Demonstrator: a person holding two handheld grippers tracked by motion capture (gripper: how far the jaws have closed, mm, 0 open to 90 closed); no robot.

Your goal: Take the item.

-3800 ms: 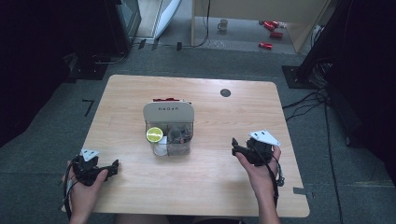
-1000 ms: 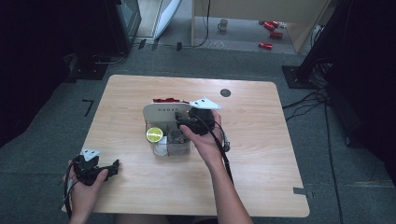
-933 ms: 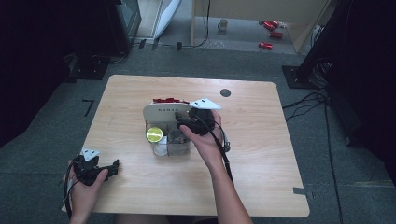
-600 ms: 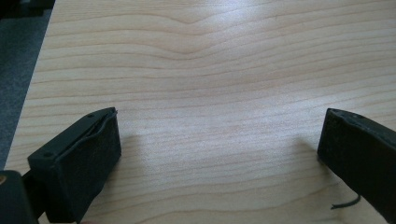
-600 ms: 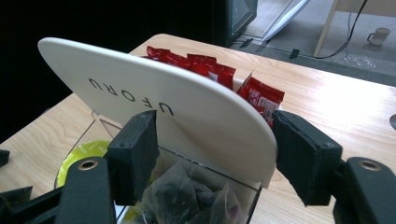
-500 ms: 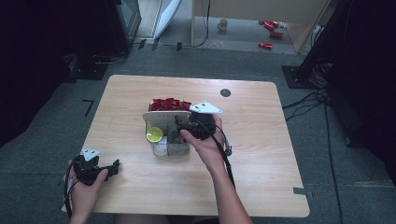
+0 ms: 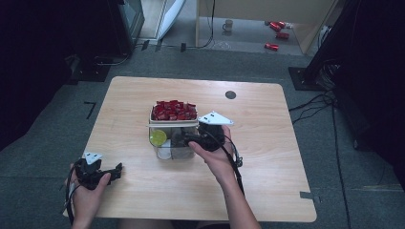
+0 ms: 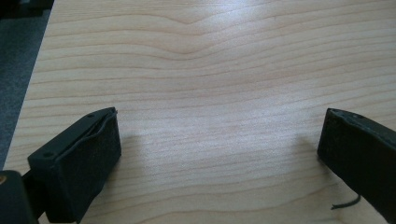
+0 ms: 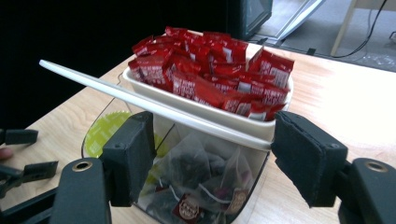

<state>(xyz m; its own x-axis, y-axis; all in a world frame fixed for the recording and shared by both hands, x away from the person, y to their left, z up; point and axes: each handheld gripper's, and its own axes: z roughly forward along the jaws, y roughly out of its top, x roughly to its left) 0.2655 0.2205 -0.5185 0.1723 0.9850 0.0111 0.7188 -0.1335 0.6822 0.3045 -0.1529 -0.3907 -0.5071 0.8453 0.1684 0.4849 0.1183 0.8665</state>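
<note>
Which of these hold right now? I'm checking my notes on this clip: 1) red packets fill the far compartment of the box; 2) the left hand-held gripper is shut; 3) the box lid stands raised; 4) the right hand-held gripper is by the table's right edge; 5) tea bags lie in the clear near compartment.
1) True: the red packets fill the far compartment of the box.
2) False: the left hand-held gripper has its jaws wide apart over bare table.
3) True: the lid is tilted up.
4) False: the right hand-held gripper is at the box, mid-table.
5) True: tea bags show through the clear wall.
</note>
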